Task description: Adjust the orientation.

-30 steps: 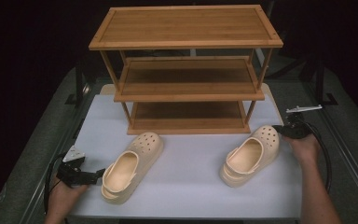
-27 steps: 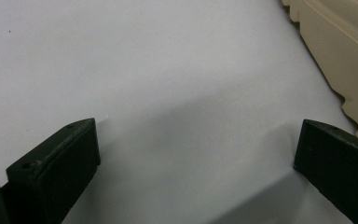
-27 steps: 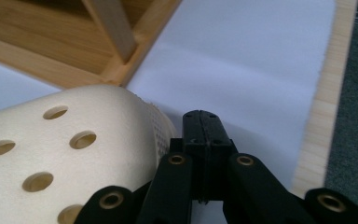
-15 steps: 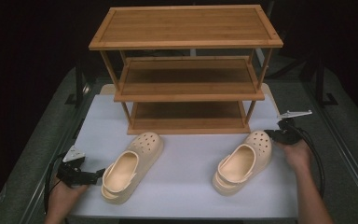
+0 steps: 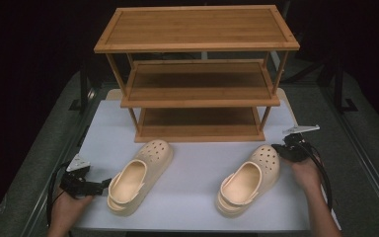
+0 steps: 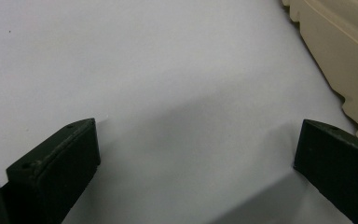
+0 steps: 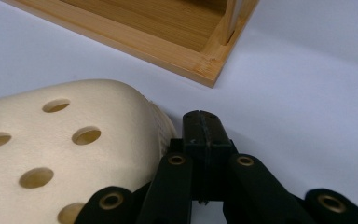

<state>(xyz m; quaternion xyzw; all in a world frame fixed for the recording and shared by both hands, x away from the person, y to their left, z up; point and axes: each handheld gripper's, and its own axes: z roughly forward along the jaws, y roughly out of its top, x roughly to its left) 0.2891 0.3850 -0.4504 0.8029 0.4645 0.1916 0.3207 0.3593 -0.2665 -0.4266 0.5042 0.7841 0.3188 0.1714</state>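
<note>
Two cream clogs lie on the white table top (image 5: 197, 207) in front of a wooden shoe rack (image 5: 197, 84). My left gripper (image 5: 102, 185) rests at the near left, its tips beside the heel of the left clog (image 5: 138, 177). In the left gripper view it (image 6: 196, 154) is open with bare table between the jaws, and the clog's sole edge (image 6: 340, 46) is off to the right. My right gripper (image 5: 278, 149) is shut with nothing in it. Its closed tip (image 7: 203, 123) sits against the toe side of the right clog (image 7: 74, 144), which lies at an angle (image 5: 249, 180).
The rack has three shelves with nothing on them. Its bottom shelf corner (image 7: 209, 70) is just beyond the right gripper. Black cables trail from both grippers near the table's side edges. Dark floor and metal rails (image 5: 370, 163) flank the table.
The right hand has moved left with its shut gripper against the right clog. The clog has slid left and toward the front edge. The left gripper and left clog have stayed put.
</note>
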